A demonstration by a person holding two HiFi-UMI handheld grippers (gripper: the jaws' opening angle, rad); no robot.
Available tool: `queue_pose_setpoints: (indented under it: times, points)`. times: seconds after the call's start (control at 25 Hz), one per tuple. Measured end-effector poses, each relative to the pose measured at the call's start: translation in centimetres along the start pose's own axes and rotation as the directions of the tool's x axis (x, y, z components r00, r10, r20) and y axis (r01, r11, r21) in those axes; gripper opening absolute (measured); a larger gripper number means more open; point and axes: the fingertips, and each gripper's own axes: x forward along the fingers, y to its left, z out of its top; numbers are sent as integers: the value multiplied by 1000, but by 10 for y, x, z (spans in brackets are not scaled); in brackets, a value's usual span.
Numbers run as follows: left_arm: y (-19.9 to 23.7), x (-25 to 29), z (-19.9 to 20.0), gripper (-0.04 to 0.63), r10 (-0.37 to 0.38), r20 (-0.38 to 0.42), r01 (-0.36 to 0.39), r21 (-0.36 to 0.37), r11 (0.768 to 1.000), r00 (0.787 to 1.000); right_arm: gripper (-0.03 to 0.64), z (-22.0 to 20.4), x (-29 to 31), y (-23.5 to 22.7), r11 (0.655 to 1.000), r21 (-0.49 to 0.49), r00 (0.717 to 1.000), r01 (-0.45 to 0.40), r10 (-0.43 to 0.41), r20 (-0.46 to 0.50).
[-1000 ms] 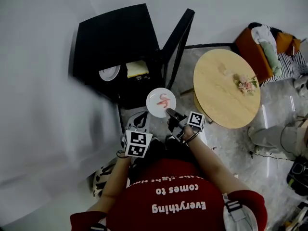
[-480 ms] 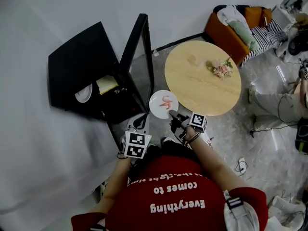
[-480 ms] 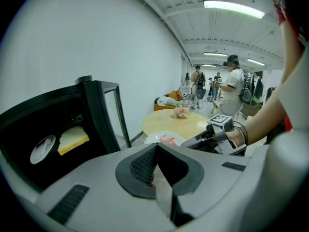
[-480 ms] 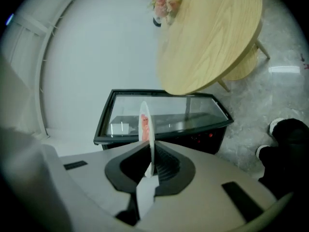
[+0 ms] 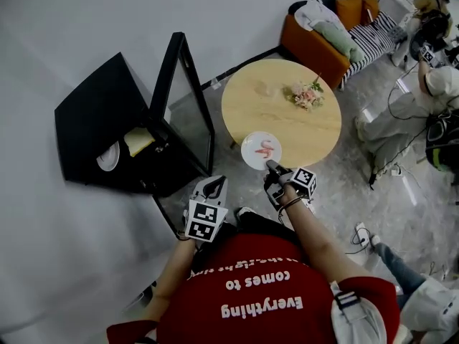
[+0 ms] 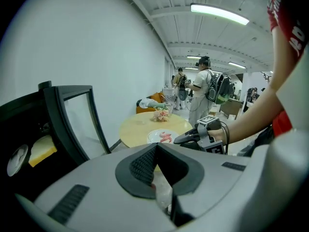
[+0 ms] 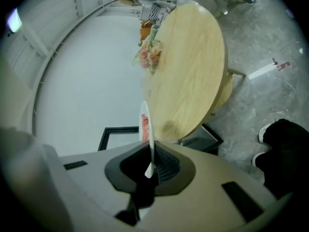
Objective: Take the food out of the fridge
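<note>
R claw (image 5: 271, 165): clenched on near rim of white plate (image 5: 261, 150); pink food (image 5: 266, 148) lies on plate. Plate is out of fridge (image 5: 86, 120) and over near edge of round table (image 5: 265, 106). Whether it rests on the top cannot be told.

L claw (image 5: 214, 183): clenched shut, nothing between jaws. It sits low between fridge and R claw, apart from plate.

View differences:
- R gripper view only: plate seen edge-on, rim pinched between pads (image 7: 166, 163). Head view does not show that contact. Dark shoe (image 7: 285, 134) on floor at right.
- R gripper view omits fridge interior. Head and L gripper views show white dish (image 5: 108, 157) and yellow item (image 5: 138, 141) inside.
- L gripper view only: standing persons (image 6: 207, 88) behind table, ceiling lamp (image 6: 219, 12).

Surroundings: open fridge door (image 5: 183, 99) stands between fridge interior and table. Flower bunch (image 5: 304, 94) on table's far side, well apart from plate. Orange sofa (image 5: 315, 45) w/ cloths beyond table.
</note>
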Motion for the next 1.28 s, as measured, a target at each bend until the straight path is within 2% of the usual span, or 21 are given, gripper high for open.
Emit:
queue_pose_setpoints:
  times: [0.12,0.28,0.36,0.68,0.88,0.96,1.04,1.16,1.24,1.28]
  points:
    - [-12,4,4,6,-27,4,27,-4,1000,1000,21,21,-4,-9,999,4,997,49,-49,51]
    - [-36,4,6,6,-130,1,130,-22,991,992,20,45,-4,-24,992,14,987,126,-126,98]
    - [-41,2,5,6,-150,-7,150,-23,988,989,21,53,0,-30,986,28,980,163,-165,114]
    - [-34,-10,-9,6,-127,-28,124,-77,989,992,21,66,12,-54,940,118,931,320,-335,145]
    - [-33,-14,-9,6,-119,-26,116,-92,989,993,23,77,14,-54,897,11,887,443,-440,142]
    - [-35,-15,-9,6,-127,-27,124,-86,989,992,36,81,13,-52,861,-57,859,505,-494,135]
    - [-38,-15,-8,6,-150,-23,148,-79,986,988,57,84,13,-50,802,-178,821,570,-555,130]
    - [-43,-14,-5,6,-189,-8,188,-76,979,982,96,87,12,-47,664,-397,755,634,-643,131]
    - [-46,-13,-2,6,-203,-3,202,-71,977,979,103,90,7,-46,579,-481,714,658,-683,155]
    - [-46,-13,-1,6,-206,-1,206,-68,976,978,104,93,3,-46,550,-496,697,672,-695,174]
